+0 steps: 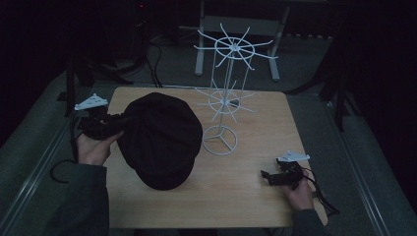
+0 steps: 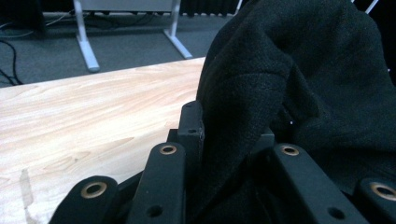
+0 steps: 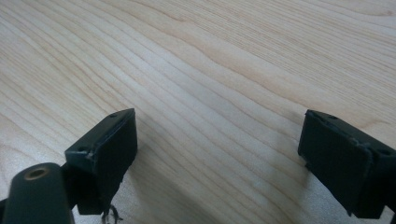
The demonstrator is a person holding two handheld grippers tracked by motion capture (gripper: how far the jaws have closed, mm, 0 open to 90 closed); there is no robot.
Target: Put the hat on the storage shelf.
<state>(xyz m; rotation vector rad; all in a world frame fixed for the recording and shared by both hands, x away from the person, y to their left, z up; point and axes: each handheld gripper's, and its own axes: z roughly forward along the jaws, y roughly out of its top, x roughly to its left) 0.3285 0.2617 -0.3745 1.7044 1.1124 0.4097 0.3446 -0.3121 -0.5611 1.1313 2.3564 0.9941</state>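
Left gripper [image 1: 114, 129] fingers [image 2: 190, 135] pinching black cap [image 1: 160, 140] at left edge; cap held over bench [image 1: 255, 123] left half, probably bound for white wire stand [image 1: 223, 105] just right. Right gripper [image 1: 273, 177] resting near right, fingers [image 3: 105, 147] spread, empty, kept clear.

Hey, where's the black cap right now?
In the high view the black cap is on the table's left half, beside the white wire rack, its edge clamped in the left gripper.
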